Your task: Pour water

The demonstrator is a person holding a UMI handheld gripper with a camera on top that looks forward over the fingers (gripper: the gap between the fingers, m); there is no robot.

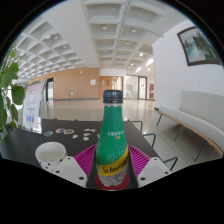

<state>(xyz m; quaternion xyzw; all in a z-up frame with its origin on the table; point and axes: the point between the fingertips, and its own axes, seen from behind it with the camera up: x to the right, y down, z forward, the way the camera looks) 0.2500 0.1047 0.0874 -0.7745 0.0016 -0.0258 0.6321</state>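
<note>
A green plastic bottle [113, 140] with a green cap and a yellow label stands upright between my fingers. My gripper [113, 168] is shut on the bottle, with both pink pads [86, 158] pressing its lower body at the label. The bottle's base is hidden between the fingers, so I cannot tell if it rests on the black table [30, 140]. A white paper cup [50, 153] stands on the table to the left of the left finger, its mouth open upward.
Several small round objects [66, 130] lie on the table beyond the cup. A green plant [10, 95] stands at the far left. A white bench [190, 125] runs along the right wall.
</note>
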